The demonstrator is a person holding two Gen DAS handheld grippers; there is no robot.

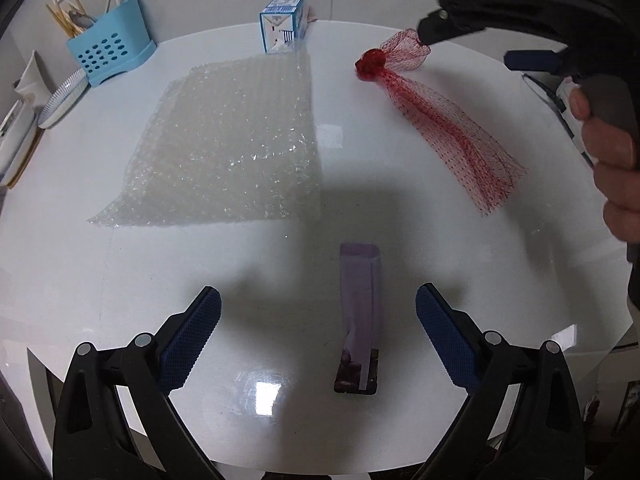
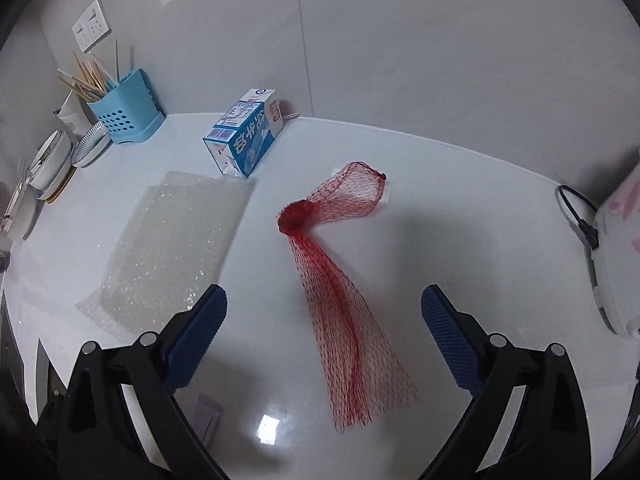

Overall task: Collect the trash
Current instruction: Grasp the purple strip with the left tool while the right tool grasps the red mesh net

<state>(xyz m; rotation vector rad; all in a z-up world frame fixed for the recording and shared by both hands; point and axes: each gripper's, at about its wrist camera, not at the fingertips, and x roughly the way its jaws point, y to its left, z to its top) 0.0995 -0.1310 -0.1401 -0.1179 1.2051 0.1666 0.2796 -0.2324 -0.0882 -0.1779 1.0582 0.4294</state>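
While both tongs hang spread over the glossy white desk (image 1: 80,272), the left tongs (image 1: 318,338) frame a flat purple wrapper (image 1: 359,320), and the right tongs (image 2: 324,340) straddle a red mesh net bag (image 2: 340,304), untouched.

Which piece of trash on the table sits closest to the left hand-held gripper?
The purple wrapper: it lies between the left hand-held gripper's open fingers. The bubble wrap, red mesh bag and milk carton lie farther off.
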